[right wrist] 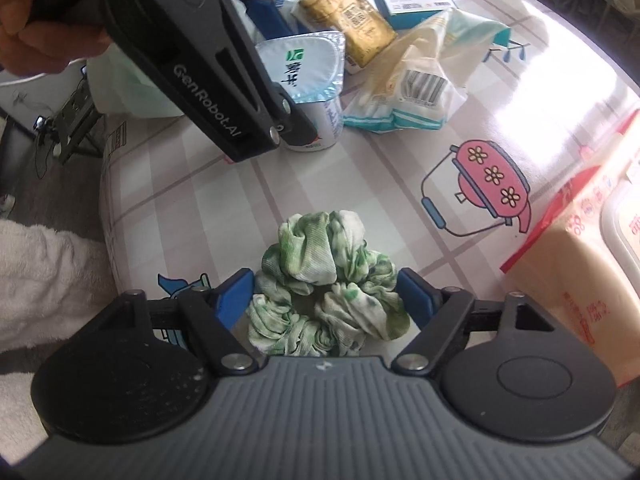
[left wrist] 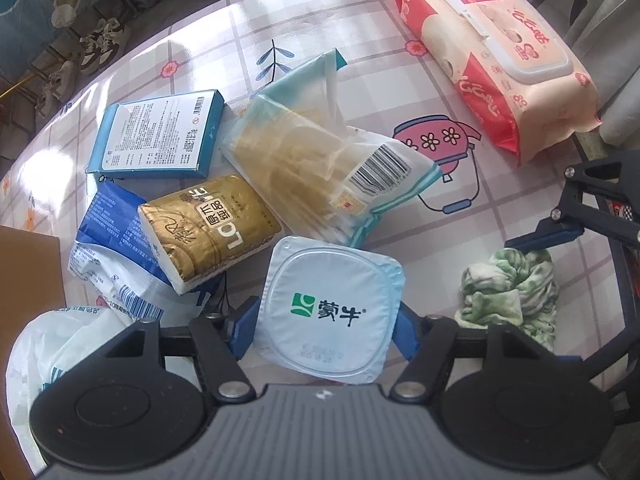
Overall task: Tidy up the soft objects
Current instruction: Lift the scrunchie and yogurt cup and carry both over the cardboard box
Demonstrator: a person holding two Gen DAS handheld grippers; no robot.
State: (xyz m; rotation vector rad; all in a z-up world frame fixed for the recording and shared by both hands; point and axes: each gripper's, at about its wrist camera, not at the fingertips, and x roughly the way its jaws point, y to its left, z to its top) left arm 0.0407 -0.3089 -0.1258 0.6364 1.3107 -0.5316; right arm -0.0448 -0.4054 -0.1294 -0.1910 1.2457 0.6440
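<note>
A: Item one?
B: Scrunchie [right wrist: 328,284], green-white, on the table [right wrist: 360,168] near its edge. My right gripper [right wrist: 326,298] straddles it, blue pads touching its sides.
A: Item two?
B: Yogurt cup [left wrist: 330,312], upright beside the scrunchie. My left gripper [left wrist: 326,326] has a pad at each side of its lid; I cannot tell if they press.
A: Beyond?
B: Gold tissue pack [left wrist: 208,232], blue box [left wrist: 156,136], cotton-swab bag [left wrist: 320,176], wipes [left wrist: 496,60].

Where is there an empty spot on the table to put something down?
The bare patch is in the middle, between the green scrunchie, the yogurt cup and the wipes pack. Behind the cup it is crowded: gold tissue pack, blue box, bags.
</note>
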